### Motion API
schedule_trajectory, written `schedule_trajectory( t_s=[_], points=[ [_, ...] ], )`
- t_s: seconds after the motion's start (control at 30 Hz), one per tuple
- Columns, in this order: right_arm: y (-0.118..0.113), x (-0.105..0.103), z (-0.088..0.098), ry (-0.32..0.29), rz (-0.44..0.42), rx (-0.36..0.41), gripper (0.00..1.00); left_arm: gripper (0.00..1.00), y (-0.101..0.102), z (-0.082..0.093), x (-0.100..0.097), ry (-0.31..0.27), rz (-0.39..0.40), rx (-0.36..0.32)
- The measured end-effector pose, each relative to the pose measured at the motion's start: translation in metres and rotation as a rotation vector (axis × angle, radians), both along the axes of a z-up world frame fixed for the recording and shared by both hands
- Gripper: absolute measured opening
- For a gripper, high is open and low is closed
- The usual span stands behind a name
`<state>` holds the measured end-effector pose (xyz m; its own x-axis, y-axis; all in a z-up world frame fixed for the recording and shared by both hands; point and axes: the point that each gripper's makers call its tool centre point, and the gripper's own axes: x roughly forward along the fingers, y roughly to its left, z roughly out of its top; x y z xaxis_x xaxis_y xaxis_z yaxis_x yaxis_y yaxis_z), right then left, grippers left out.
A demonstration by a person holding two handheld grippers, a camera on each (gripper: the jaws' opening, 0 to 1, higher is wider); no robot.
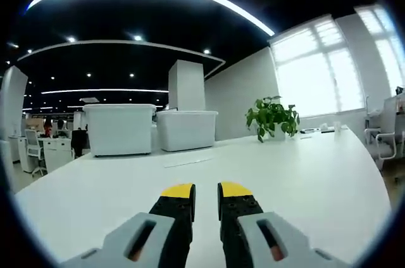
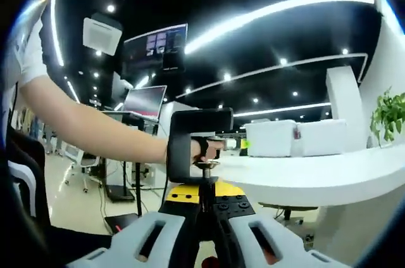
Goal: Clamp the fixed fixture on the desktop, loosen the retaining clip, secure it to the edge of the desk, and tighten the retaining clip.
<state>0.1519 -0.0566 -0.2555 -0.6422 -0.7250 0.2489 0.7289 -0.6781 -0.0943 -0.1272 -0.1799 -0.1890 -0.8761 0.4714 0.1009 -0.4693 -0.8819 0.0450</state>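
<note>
Fixture [image 2: 193, 144] first: a black C-shaped clamp sits at the edge of the white desk [image 2: 304, 173] in the right gripper view, its top arm over the desktop and its threaded screw [image 2: 206, 176] hanging below the edge. The right gripper [image 2: 202, 201] has its 2 yellow-tipped jaws closed narrowly around that screw's lower part, so I judge the tightening step is in hand. A person's hand [image 2: 212, 147] reaches in from the left and steadies the clamp body at the desk edge.

What could go wrong: the screw is thin and the jaws meet it at the very tips, so a twist could let it slip through them without turning. If the steadying hand lets go before the screw bites, the clamp may tilt or drop off the edge. How firmly the pad presses the underside I cannot tell.

In the left gripper view, the left gripper [image 1: 205, 195] hovers over the bare desktop with its jaws narrow, a slim gap between them, holding nothing. Far across the desk stand 2 white storage bins [image 1: 149, 127] and a potted plant [image 1: 272, 118], well apart from the work. Beyond the clamp, monitors [image 2: 145, 100] and office chairs [image 2: 25, 179] sit on the floor side. Only the person's forearm [image 2: 95, 128] crowds the clamp.
</note>
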Motion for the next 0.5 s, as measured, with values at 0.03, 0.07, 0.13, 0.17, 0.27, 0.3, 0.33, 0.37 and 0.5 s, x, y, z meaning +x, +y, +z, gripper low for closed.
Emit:
schedule_trajectory(
  t_s=[0.03,0.07,0.13,0.17,0.27,0.3,0.33,0.37,0.5],
  points=[
    [-0.001,0.000,-0.002,-0.003,0.005,0.001,0.02,0.15,0.000,0.001,0.001,0.004,-0.002,0.000],
    [-0.003,-0.001,-0.005,-0.011,0.010,0.002,0.02,0.15,0.000,0.001,0.001,0.008,-0.003,0.003],
    [-0.005,-0.002,-0.010,-0.026,0.017,0.004,0.02,0.15,0.000,0.001,0.000,0.007,-0.004,0.004],
    [-0.005,-0.003,-0.012,-0.030,0.018,0.004,0.02,0.15,0.000,0.001,0.001,0.008,-0.004,0.004],
    [-0.007,-0.007,-0.017,-0.040,0.023,0.004,0.02,0.15,0.001,0.002,0.002,0.010,-0.006,0.005],
    [-0.006,-0.009,-0.019,-0.044,0.022,0.007,0.02,0.15,0.001,0.002,0.002,0.010,-0.006,0.005],
    [-0.006,-0.011,-0.022,-0.059,0.024,0.003,0.02,0.15,0.001,0.002,0.002,0.011,-0.006,0.004],
    [-0.005,-0.012,-0.023,-0.066,0.025,0.000,0.02,0.15,0.001,0.001,0.002,0.009,-0.007,0.001],
    [0.000,-0.023,-0.030,-0.091,0.012,-0.002,0.02,0.15,0.004,0.000,0.003,0.011,-0.017,-0.012]
  ],
)
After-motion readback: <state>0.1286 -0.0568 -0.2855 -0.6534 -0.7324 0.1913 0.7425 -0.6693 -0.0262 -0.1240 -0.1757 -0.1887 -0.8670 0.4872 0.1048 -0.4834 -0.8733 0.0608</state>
